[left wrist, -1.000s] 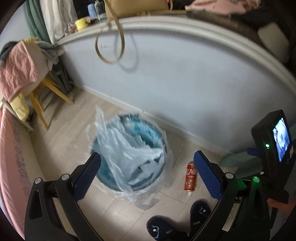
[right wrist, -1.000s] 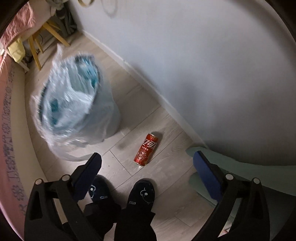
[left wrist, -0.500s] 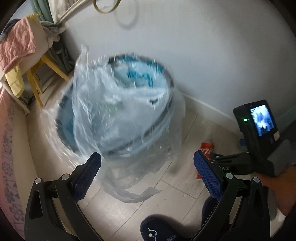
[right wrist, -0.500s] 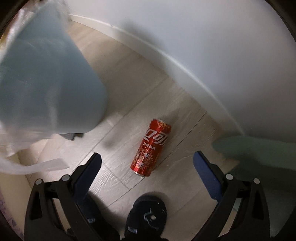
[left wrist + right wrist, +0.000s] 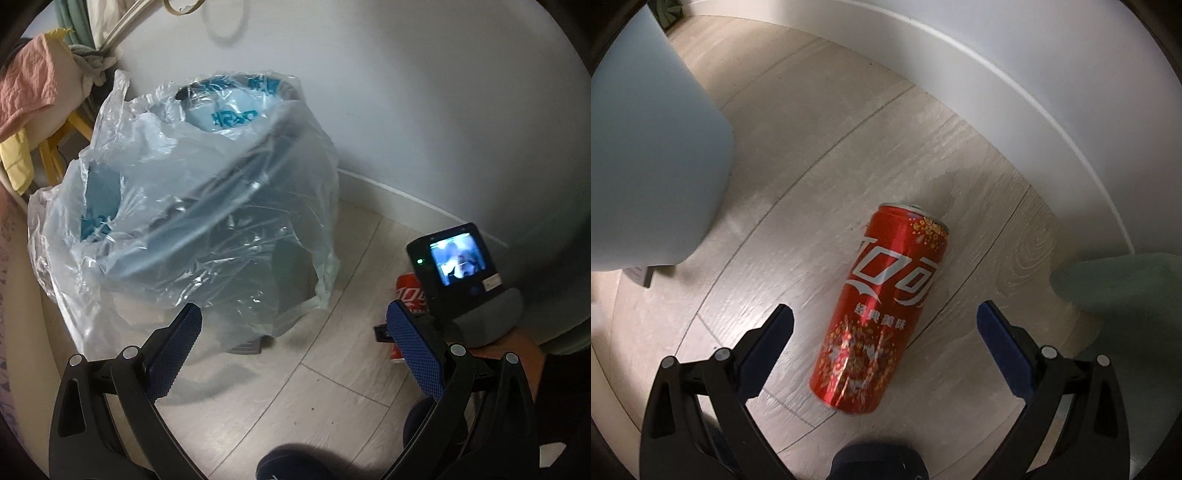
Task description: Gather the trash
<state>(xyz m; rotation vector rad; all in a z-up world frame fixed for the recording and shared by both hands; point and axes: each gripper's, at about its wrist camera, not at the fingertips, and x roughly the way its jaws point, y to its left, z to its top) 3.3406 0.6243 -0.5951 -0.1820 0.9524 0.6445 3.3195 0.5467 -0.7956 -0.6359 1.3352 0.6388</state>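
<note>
Over the last second the right gripper, jaws spread wide and empty, has been lowered until the slim red aluminium drink can lying on the pale wood-plank floor sits between its fingers, so a grasp appears imminent, while the left gripper, equally wide and empty, has been brought close to the plastic-bag-lined grey bin just ahead of it.

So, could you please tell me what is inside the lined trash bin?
Through the clear plastic liner of the trash bin, only blue-printed plastic shows near the mouth; crumpled film hides anything deeper.
</note>
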